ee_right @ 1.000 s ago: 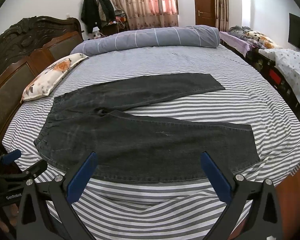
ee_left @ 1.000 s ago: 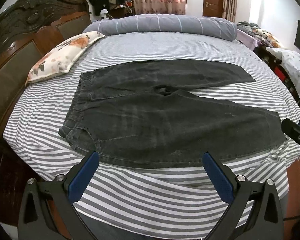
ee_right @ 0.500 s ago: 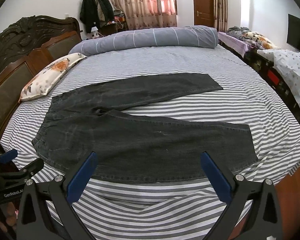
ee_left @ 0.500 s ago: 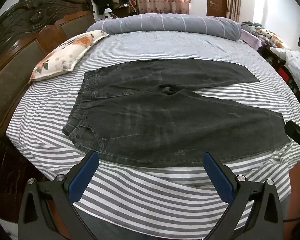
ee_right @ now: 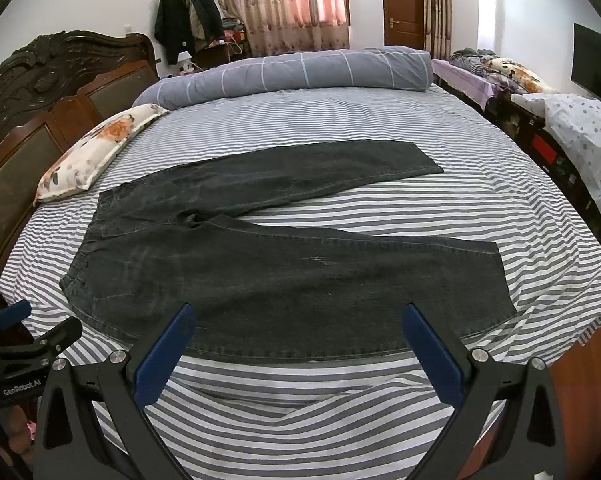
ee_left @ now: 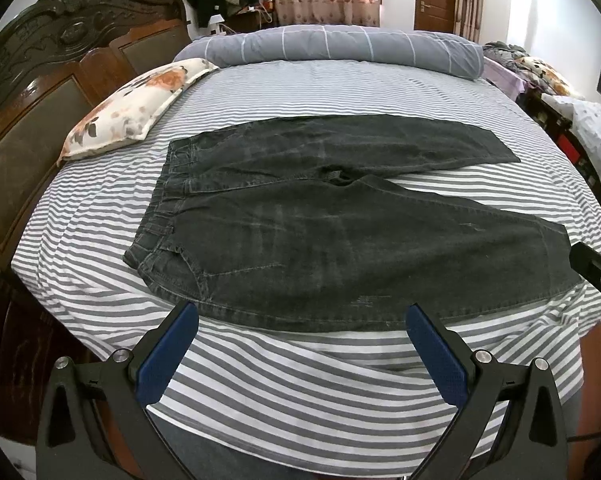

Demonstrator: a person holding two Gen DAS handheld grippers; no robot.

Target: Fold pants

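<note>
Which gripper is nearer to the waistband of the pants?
Left. The left gripper hangs open off the near edge by the waistband; the right gripper hangs open further toward the leg hem.

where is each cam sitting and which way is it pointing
Left wrist: on the left gripper, at the near bed edge toward the waistband end, facing across the pants; its open blue-padded fingers show, and the right gripper's tip at right.
Right wrist: on the right gripper, nearer the leg hems, facing the same way; its open fingers show, and the left gripper at lower left.
Shared: pants, striped sheet, floral pillow, rolled duvet, headboard.
</note>
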